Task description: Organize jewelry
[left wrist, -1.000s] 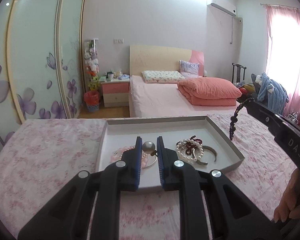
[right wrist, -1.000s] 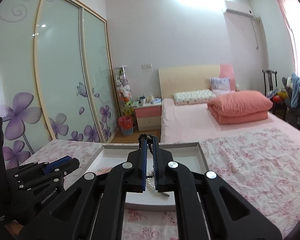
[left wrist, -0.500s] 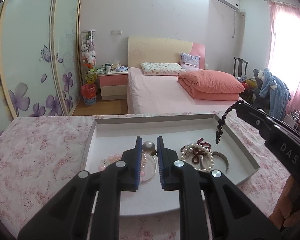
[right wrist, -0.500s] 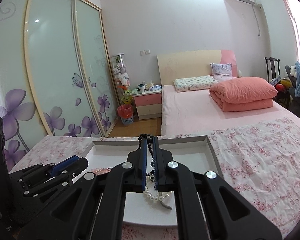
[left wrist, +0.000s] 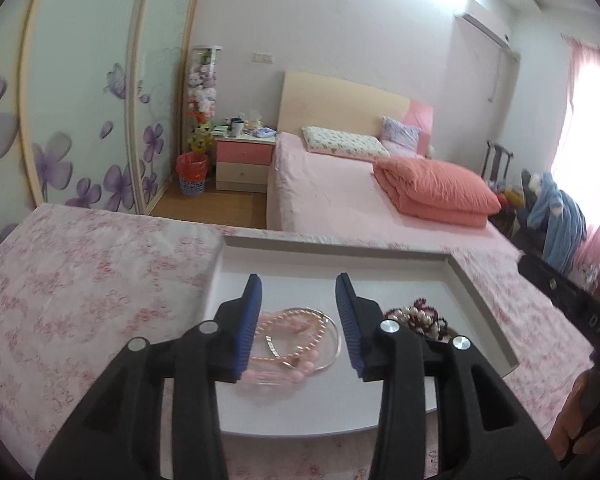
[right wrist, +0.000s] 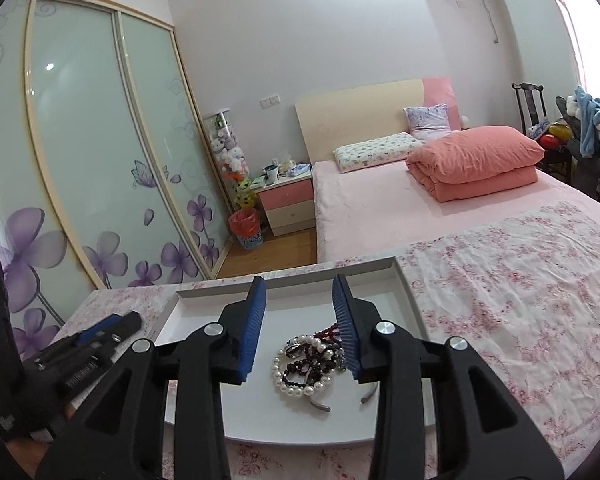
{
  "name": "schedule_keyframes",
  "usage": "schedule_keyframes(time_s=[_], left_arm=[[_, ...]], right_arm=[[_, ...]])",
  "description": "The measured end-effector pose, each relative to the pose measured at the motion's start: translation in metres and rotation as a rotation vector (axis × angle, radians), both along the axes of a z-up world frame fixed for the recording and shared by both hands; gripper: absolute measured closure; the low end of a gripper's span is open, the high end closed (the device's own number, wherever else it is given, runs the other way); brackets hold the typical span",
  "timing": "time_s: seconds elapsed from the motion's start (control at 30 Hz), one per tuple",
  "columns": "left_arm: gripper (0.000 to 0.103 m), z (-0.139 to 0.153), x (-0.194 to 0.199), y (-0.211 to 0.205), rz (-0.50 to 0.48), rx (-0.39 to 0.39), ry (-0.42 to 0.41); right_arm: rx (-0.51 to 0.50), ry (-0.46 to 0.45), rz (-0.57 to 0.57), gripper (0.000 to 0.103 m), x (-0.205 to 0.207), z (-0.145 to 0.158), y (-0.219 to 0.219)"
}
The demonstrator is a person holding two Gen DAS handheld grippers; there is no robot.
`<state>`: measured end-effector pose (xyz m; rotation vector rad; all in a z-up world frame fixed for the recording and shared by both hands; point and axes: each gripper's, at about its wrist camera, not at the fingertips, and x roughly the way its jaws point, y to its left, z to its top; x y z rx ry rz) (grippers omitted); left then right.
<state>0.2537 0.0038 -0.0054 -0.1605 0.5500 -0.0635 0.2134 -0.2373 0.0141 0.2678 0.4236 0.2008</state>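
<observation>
Just ahead of and below the left tool (left wrist: 299, 320), jaws opening and empty, lies the pink bracelet (left wrist: 296, 340); the bead pile (right wrist: 312, 364) likewise beneath the opening, empty right tool (right wrist: 299, 324).

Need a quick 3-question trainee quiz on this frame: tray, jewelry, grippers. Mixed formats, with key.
1. True or false: the pink bead bracelet lies inside the white tray.
2. What sits below the right gripper? A) pearl and dark bead pile B) a watch C) a comb
3. Fill in: between the fingers of the left gripper, whose jaws are opening, nothing is ____.

Key
1. True.
2. A: the pearl and dark bead pile rests on the tray; the jaws are opening above it.
3. Gripped.
</observation>
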Motion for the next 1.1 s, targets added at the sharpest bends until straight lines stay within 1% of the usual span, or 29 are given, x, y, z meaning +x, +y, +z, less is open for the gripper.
schedule_keyframes(time_s=[0.1,0.2,0.27,0.3,0.33,0.37,0.4,0.43,0.47,0.53,0.57,0.63,0.73,0.93,1.1], left_arm=[[0.06,0.009,-0.013,0.012,0.024,-0.02,-0.015],[0.054,0.015,-0.033,0.022,0.036,-0.023,-0.033],[0.045,0.019,-0.051,0.028,0.048,-0.023,-0.045],[0.042,0.021,-0.06,0.03,0.053,-0.024,-0.053],[0.037,0.022,-0.068,0.032,0.058,-0.024,-0.059],[0.033,0.023,-0.077,0.034,0.064,-0.023,-0.065],[0.031,0.024,-0.085,0.035,0.068,-0.023,-0.071],[0.025,0.025,-0.093,0.036,0.072,-0.023,-0.077],[0.019,0.025,-0.102,0.038,0.075,-0.023,-0.082],[0.013,0.026,-0.114,0.04,0.079,-0.017,-0.09],[0.009,0.026,-0.121,0.041,0.082,-0.01,-0.097],[0.004,0.027,-0.133,0.042,0.087,0.007,-0.106],[0.004,0.027,-0.148,0.038,0.089,0.041,-0.113],[0.004,0.024,-0.173,0.03,0.092,0.091,-0.131],[0.004,0.023,-0.193,0.019,0.091,0.142,-0.164]], right_arm=[[0.006,-0.007,0.005,0.067,-0.01,0.005,0.0],[0.011,-0.006,0.011,0.066,-0.023,0.008,-0.001],[0.018,-0.002,0.01,0.059,-0.034,0.011,-0.002],[0.02,-0.002,0.01,0.053,-0.041,0.012,-0.003],[0.017,-0.003,0.009,0.049,-0.049,0.013,-0.002],[0.011,-0.005,0.01,0.047,-0.056,0.014,0.0],[0.004,-0.006,0.011,0.042,-0.063,0.014,0.002],[-0.003,-0.007,0.009,0.036,-0.067,0.015,0.003],[-0.011,-0.01,0.008,0.034,-0.073,0.015,0.004],[-0.031,-0.019,0.009,0.024,-0.087,0.015,0.007],[-0.043,-0.026,0.005,0.021,-0.093,0.015,0.007],[-0.064,-0.044,-0.005,0.009,-0.103,0.015,0.008],[-0.109,-0.075,-0.017,0.002,-0.119,0.017,0.012],[-0.197,-0.111,-0.003,0.002,-0.143,0.015,0.022],[-0.203,-0.125,0.024,0.002,-0.159,0.011,0.025]])
